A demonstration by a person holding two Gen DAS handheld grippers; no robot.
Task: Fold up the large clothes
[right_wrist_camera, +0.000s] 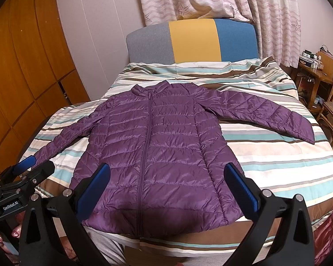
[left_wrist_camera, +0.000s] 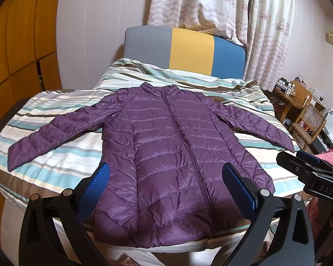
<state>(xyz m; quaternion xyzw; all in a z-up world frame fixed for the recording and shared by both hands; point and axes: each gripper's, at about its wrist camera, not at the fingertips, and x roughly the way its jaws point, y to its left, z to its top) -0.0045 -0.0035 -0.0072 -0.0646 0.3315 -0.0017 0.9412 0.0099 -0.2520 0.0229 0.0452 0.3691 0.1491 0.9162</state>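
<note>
Your left claw [left_wrist_camera: 166,190] and right claw [right_wrist_camera: 166,188] both hang released above the purple jacket [left_wrist_camera: 166,155], which lies spread flat, zipped, on the striped bed [left_wrist_camera: 55,155].

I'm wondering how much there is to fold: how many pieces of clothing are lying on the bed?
1. A purple puffer jacket lies front-up and zipped on the striped bed cover, collar toward the headboard, both sleeves spread out sideways. Anything under the cover would be hidden.

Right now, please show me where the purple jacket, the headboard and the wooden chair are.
purple jacket [left_wrist_camera: 166,155]: left wrist view, on its chest panel.
headboard [right_wrist_camera: 193,42]: right wrist view, on its yellow middle panel.
wooden chair [left_wrist_camera: 308,119]: left wrist view, on its woven backrest.
</note>
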